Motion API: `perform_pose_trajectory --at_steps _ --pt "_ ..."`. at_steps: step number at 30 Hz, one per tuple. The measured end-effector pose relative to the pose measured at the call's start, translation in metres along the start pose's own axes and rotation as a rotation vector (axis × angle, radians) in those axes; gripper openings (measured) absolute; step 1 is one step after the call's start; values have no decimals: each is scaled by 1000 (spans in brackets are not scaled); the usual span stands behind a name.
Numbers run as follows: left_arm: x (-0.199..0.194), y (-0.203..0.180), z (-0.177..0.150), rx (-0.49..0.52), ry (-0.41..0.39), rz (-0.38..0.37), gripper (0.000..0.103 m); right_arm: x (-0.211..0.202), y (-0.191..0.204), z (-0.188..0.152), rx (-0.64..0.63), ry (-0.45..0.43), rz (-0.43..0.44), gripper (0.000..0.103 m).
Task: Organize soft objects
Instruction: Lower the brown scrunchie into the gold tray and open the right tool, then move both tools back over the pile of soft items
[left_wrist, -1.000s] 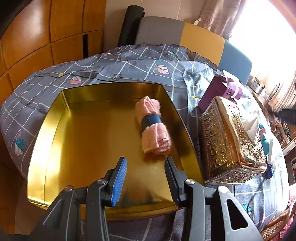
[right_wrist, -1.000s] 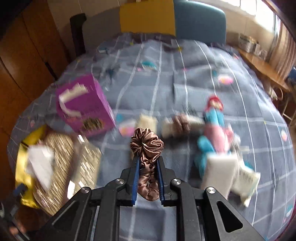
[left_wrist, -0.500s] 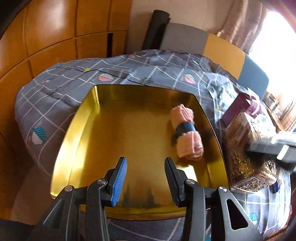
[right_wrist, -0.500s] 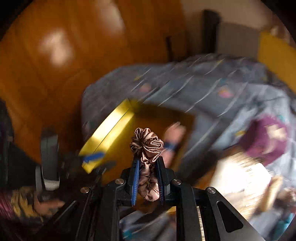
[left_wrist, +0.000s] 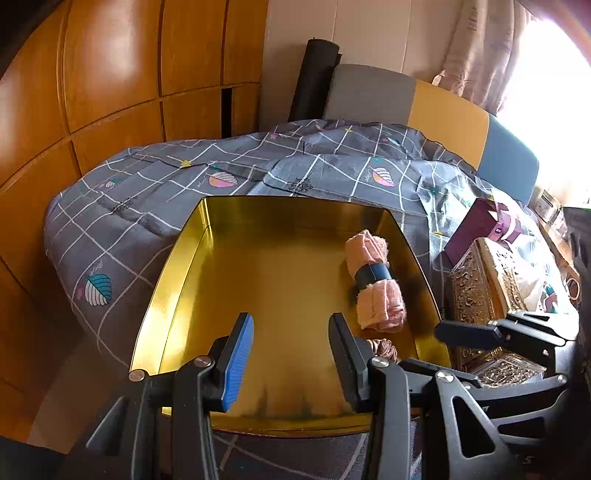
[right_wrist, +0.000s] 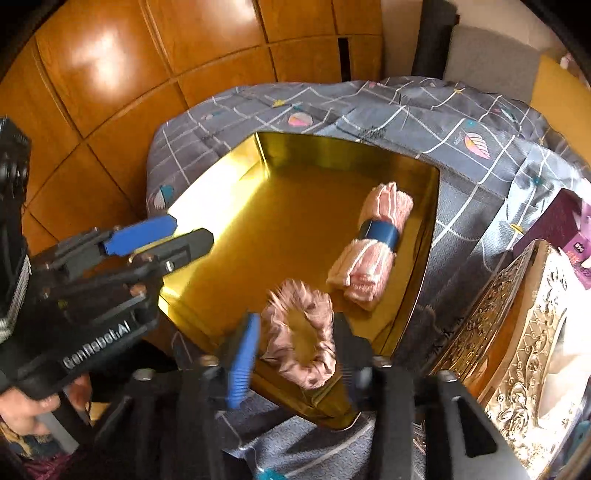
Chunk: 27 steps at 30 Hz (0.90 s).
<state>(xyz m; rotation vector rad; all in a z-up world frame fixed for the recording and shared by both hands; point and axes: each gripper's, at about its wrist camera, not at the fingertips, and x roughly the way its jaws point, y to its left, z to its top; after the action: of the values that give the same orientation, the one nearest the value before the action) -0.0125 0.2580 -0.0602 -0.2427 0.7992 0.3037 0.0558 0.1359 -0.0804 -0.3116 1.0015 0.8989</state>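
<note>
A second ago the right tongs (right_wrist: 291, 354) were out over the bed with the brown satin scrunchie (right_wrist: 301, 336) pinched tight between them; now they have swung across to the gold tray (right_wrist: 229, 173) and stand spread wide. The scrunchie lies slack between the parted fingers, opened into a ring, in the tray's near corner; motion blur hides whether it has fully settled on the floor or is still touching a pad. The left-wrist view shows only a sliver of it (left_wrist: 384, 349) behind the left tongs' black finger.

The left tongs (left_wrist: 291, 354) hover open and empty above the tray's near edge, holding nothing. Just beyond the scrunchie, close to the tray's right wall, lies the rolled pink towel (right_wrist: 373, 243) bound by a blue band (right_wrist: 380, 232).

The scrunchie looks very light, limp and slick: it will collapse under a pinch and could slide off smooth pads, so a grip should gather a thick bunch of the ruffled fabric, not a single edge. The towel appears soft but firmer, best taken across the banded middle.

The ornate gold tissue box (right_wrist: 517, 332) and purple box (left_wrist: 484, 230) sit on the bedspread (left_wrist: 140, 206) beside the tray.
</note>
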Motion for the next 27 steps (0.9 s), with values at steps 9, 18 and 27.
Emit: perform_pose_trajectory --at_steps 9,18,27 --pt "-8 -10 0 35 -18 -10 42 -41 -10 -3 40 -110 -72 57" --pt "-11 -27 -3 85 -19 -33 42 -78 -33 -19 112 -214 -164 65" --pt "-17 -51 -6 169 -30 -47 43 -120 -68 -41 203 -318 -265 74"
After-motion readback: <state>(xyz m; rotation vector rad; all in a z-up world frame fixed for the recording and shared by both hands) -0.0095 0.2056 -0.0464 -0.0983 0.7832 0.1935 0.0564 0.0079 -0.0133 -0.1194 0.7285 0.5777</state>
